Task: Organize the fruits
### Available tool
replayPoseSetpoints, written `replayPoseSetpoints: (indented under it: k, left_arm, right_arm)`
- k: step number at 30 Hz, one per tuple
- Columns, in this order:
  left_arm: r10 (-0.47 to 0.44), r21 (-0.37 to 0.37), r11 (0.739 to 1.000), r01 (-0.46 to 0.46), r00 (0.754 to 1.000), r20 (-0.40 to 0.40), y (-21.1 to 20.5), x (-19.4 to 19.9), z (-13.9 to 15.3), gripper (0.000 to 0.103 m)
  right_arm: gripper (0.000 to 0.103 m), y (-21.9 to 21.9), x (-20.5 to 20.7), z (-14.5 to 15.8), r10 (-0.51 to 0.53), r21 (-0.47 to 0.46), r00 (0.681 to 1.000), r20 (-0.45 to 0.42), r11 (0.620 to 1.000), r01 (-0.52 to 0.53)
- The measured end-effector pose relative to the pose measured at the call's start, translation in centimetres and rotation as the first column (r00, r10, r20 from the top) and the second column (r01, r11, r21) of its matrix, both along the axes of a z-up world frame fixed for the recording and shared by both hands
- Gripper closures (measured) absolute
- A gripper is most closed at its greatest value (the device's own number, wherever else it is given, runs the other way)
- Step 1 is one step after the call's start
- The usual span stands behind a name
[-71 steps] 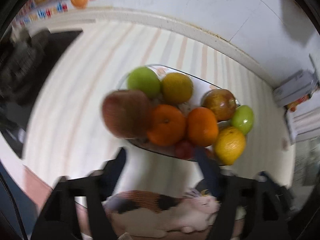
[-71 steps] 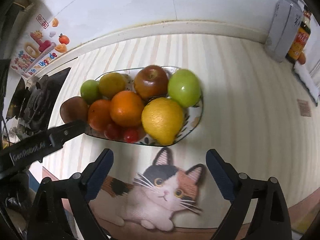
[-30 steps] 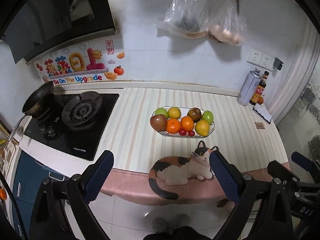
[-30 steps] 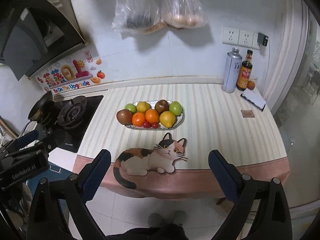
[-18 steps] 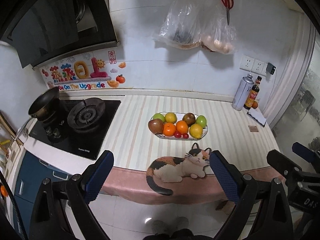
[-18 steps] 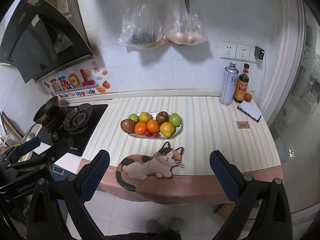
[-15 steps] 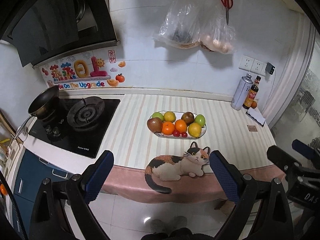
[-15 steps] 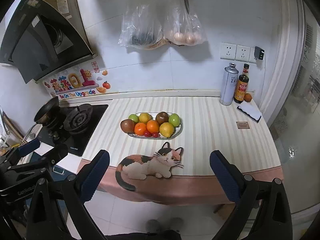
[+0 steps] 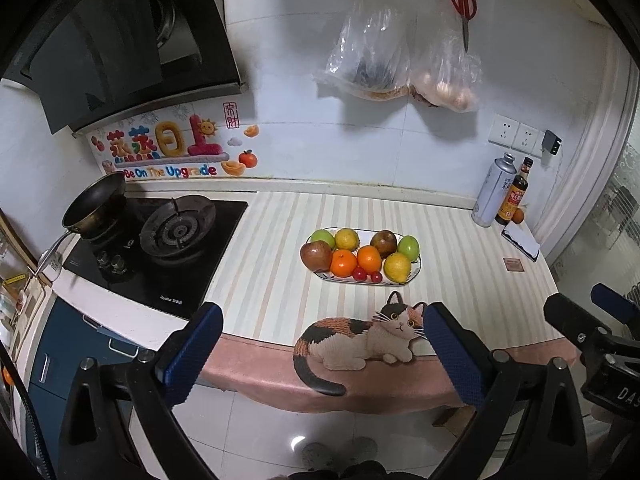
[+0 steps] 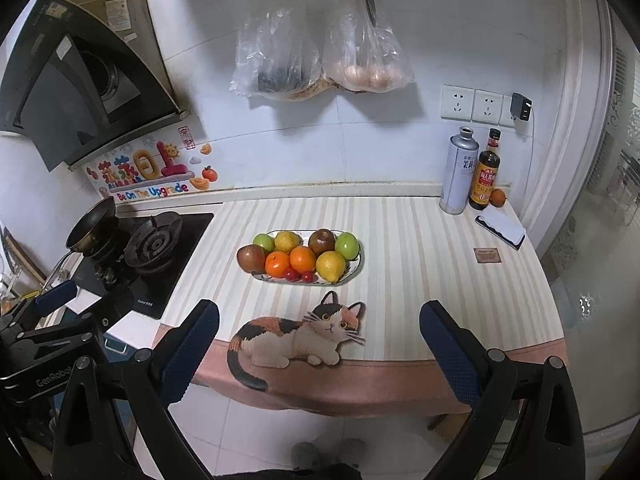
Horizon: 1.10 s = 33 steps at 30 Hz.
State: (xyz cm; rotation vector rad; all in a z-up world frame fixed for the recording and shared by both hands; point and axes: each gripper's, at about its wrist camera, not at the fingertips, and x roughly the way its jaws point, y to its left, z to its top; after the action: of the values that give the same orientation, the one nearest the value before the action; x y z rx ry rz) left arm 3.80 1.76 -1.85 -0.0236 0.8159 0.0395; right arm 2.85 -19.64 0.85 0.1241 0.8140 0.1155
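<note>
An oval plate on the striped counter holds the fruit: a red apple at its left end, two oranges, a yellow lemon, green apples and small red tomatoes. The same plate lies mid-counter in the right wrist view. My left gripper hangs well back from the counter edge, its jaws opening wide with nothing between them. My right gripper is open and empty too, equally far back. Each gripper's body shows at the edge of the other's view.
A cat-shaped mat lies at the counter's front edge. A gas hob with a pan is on the left. A spray can, a sauce bottle and a small orange stand back right. Bags hang on the wall.
Both grippers have pulled far back and up from the plate; it has shrunk from filling the views to a small dish mid-counter. The red apple now rests at the plate's left end.
</note>
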Motion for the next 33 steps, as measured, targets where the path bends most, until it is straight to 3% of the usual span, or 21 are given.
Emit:
replayPoseSetpoints:
  k: [16, 33]
  left_arm:
    - [0.021, 0.031, 0.999, -0.017, 0.995, -0.1, 0.8, 8.7, -4.9, 0.0]
    - [0.037, 0.054, 0.998, -0.029, 0.989, -0.146, 1.3, 12.6, -7.9, 0.0]
  right_arm:
    - [0.001, 0.1, 8.9, -5.7, -0.027, -0.007, 0.994, -0.104, 1.0, 0.026]
    - [0.001, 1.7, 13.5, -9.5, -0.012, -0.045, 0.986, -0.166, 0.999, 0.005]
